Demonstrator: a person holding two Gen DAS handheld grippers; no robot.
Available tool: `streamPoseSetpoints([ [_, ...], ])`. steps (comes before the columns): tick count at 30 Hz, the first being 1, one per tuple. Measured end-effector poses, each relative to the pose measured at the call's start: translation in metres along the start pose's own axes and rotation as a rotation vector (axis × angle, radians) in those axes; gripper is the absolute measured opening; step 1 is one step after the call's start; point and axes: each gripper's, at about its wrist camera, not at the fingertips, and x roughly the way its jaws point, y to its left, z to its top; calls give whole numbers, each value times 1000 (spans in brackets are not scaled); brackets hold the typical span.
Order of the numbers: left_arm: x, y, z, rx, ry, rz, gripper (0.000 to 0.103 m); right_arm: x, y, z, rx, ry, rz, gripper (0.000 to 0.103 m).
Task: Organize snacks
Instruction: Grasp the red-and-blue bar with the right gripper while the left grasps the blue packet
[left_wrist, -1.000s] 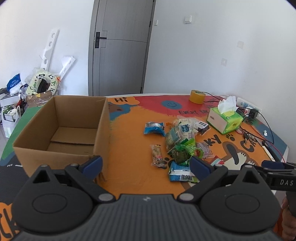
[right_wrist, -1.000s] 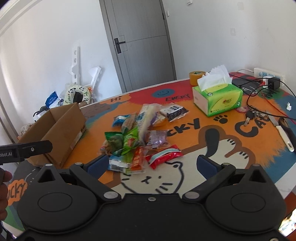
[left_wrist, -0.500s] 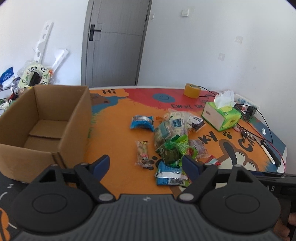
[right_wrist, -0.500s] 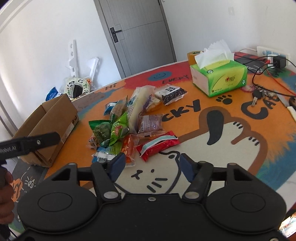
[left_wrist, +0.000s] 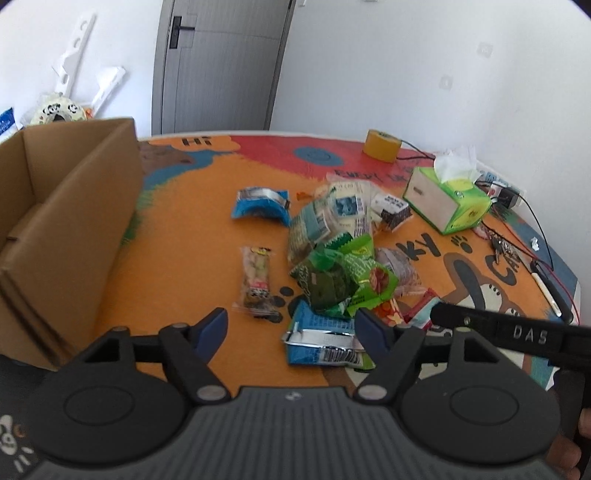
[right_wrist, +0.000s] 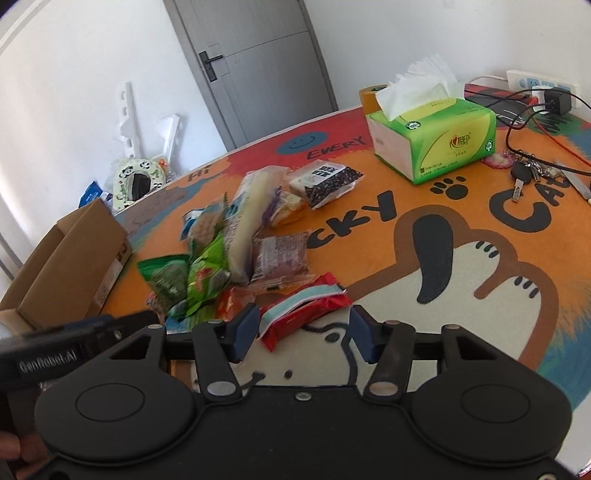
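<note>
Right gripper (right_wrist: 301, 334): fingers (right_wrist: 243, 326) spread apart and empty, poised low over the red-and-teal packet (right_wrist: 303, 308), which lies flat on the worktop (right_wrist: 461, 332) at the near edge of the snack pile; this placement suggests the packet is the next pick; left gripper (left_wrist: 291, 334): fingers (left_wrist: 212, 326) likewise parted and holding nothing, aimed at the blue packet (left_wrist: 319, 338) nearest it, with the clear-wrapped bar (left_wrist: 255, 282) just beyond, lying apart from the heap. Snack pile (left_wrist: 343, 254): packets overlap loosely at the worktop's centre, so an exact count cannot be given; roughly ten are distinguishable, among them two green bags (left_wrist: 343, 280), one black-and-white packet (right_wrist: 325, 182) and one separate blue packet (left_wrist: 260, 201). Cardboard box (left_wrist: 66, 221): one, open-topped and apparently empty, standing to the left, judged to be the destination; no snack is in it yet. Non-task items: one tissue box (right_wrist: 434, 138); one tape roll (left_wrist: 380, 145); one bunch of keys (right_wrist: 524, 173).
</note>
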Motion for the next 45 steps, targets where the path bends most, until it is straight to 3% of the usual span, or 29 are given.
streamPoseSetpoints([
  [14, 30, -21, -1, -18, 6, 45, 74, 26, -5, 13, 30, -2, -32, 56],
  [22, 28, -27, -8, 56, -2, 99, 74, 27, 2, 8, -42, -8, -81, 51],
  [25, 25, -26, -11, 70, -7, 109, 66, 21, 0, 4, -49, -4, -79, 50],
  [32, 18, -11, -13, 45, -22, 95, 35, 7, -10, -1, -42, 0, -112, 50],
  [37, 8, 4, -13, -4, -30, 65, 28, 5, -6, -2, -40, -1, -118, 57],
  [39, 5, 8, -13, -18, -27, 43, 13, 6, -2, -3, -62, -3, -121, 59],
  [42, 1, 12, -13, -31, -32, 40, 11, 10, 5, -7, -81, 9, -120, 57],
  [45, 0, 14, -11, -39, -21, 67, 16, 9, 12, -11, -130, 6, -135, 40],
])
